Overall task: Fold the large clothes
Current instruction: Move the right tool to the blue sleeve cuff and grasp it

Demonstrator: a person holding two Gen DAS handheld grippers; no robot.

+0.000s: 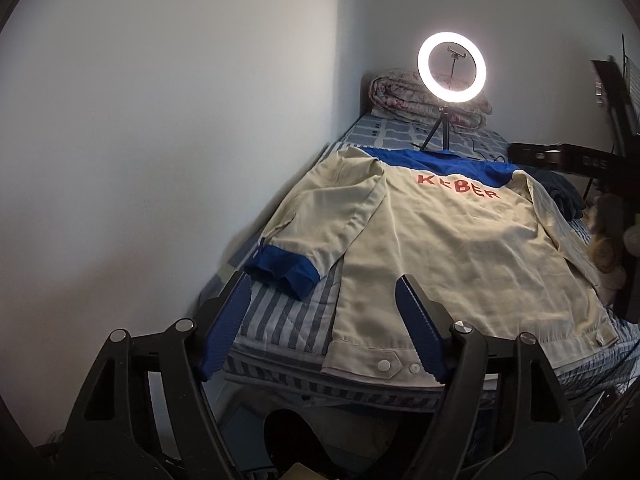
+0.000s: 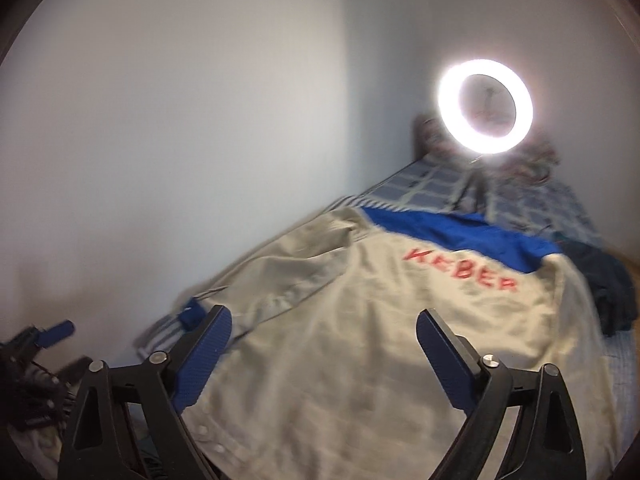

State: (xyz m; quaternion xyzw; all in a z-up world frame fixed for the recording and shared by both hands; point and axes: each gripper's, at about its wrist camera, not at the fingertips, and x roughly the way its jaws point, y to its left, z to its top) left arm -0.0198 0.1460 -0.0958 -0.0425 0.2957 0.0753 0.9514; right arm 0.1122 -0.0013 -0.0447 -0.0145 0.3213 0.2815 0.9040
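Jacket (image 1: 460,256) (beige work jacket with blue yoke, blue cuffs and red lettering "KEBER") lies spread back-side up on the bed (image 1: 288,320), hem toward the cameras, collar toward the ring light (image 1: 452,66) standing on its small tripod at the far end. Left sleeve (image 1: 320,224) is angled outward over the striped sheet, its blue cuff (image 1: 280,272) near the bed's edge; the right sleeve appears tucked along the body, though its cuff cannot be made out. Left gripper (image 1: 324,304) hovers above the near hem corner, fingers spread apart and empty; right gripper (image 2: 324,344) hovers over the lower back panel, fingers likewise parted with nothing between them (this view is motion-blurred). Judged step: the first fold has not begun. To do it well, pinch the left sleeve at cuff and shoulder seam, lift only enough to clear the sheet, and lay it straight across the back so the side edge forms a clean line. A dark garment (image 1: 560,192) beside the right shoulder should stay clear of the fold. Loose fabric is likely to drag and wrinkle if pulled flat.
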